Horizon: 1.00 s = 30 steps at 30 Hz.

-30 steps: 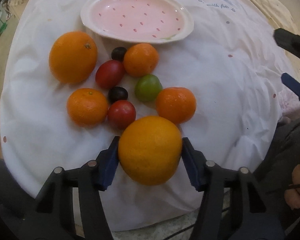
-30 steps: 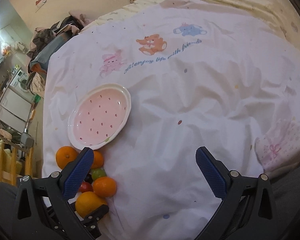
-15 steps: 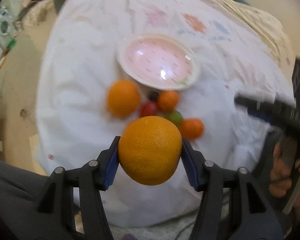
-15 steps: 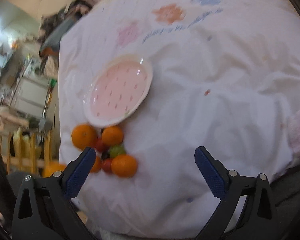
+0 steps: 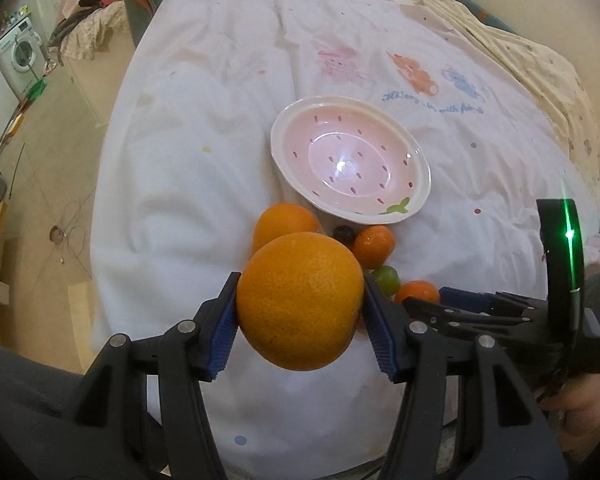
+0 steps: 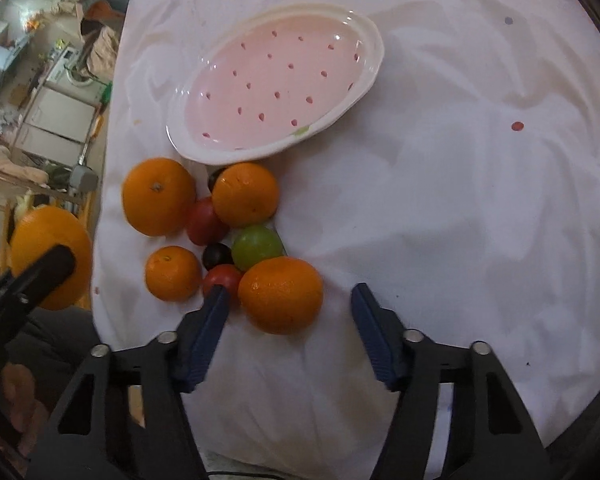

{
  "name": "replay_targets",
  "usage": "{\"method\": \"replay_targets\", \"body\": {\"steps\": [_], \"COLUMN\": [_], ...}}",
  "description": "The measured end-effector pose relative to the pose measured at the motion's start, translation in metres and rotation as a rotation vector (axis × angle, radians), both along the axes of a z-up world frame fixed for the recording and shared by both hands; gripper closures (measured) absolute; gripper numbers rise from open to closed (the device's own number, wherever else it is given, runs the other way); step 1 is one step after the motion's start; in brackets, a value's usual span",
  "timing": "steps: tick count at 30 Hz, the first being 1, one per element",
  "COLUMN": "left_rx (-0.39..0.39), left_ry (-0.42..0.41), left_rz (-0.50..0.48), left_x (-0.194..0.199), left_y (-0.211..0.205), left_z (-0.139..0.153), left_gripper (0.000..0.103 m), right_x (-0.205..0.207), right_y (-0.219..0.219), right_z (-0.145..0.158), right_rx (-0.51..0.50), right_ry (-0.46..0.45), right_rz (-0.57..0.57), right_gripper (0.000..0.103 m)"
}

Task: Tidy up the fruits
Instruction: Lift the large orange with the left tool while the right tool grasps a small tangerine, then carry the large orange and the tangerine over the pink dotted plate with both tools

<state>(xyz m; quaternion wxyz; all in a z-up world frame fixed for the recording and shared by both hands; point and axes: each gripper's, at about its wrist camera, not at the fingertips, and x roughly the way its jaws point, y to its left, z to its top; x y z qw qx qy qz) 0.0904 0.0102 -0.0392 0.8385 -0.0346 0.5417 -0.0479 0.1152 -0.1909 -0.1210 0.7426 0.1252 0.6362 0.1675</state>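
Note:
My left gripper (image 5: 300, 312) is shut on a large orange (image 5: 299, 301) and holds it above the bed, near the front edge; the orange also shows at the left of the right wrist view (image 6: 50, 256). The pink dotted plate (image 5: 416, 200) (image 6: 370, 76) lies empty beyond a cluster of fruit. My right gripper (image 6: 286, 304) is open, low over the sheet, its jaws on either side of a mandarin (image 6: 281, 294). Around it lie another orange (image 6: 158, 196), two mandarins (image 6: 245, 194) (image 6: 173, 273), red tomatoes (image 6: 205, 222), a green one (image 6: 257, 245) and dark small fruits (image 6: 217, 255).
The white printed sheet (image 6: 460, 200) covers the bed. Its left edge drops to the floor (image 5: 52, 184), with a washing machine (image 5: 20, 50) and clutter beyond. My right gripper's body (image 5: 500, 312) shows at the right of the left wrist view.
My left gripper lifted the large orange up and back from the cluster. My right gripper came down and forward and now straddles the nearest mandarin.

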Motion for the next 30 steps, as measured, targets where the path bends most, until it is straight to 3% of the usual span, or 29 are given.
{"method": "replay_targets", "body": {"steps": [1,9,18,30], "left_rx": [0.003,-0.019,-0.004,0.009], "left_ry": [-0.001,0.016,0.009,-0.083], "left_rz": [0.001,0.022,0.033,0.043], "left_x": [0.0,0.006,0.023,0.07], "left_y": [0.001,0.004,0.002,-0.001], "left_z": [0.0,-0.001,0.011,0.039], "left_gripper": [0.049,0.049,0.049,0.049], "right_x": [0.0,-0.005,0.003,0.048], "right_y": [0.0,-0.01,-0.042,-0.066], "right_z": [0.001,0.013,0.058,0.099], "right_rx": [0.019,0.078,0.165,0.159], "right_ry": [-0.005,-0.042,-0.147,-0.264], "right_rz": [0.008,-0.022,-0.123,-0.16], "right_gripper": [0.057,0.058,0.058,0.058]}}
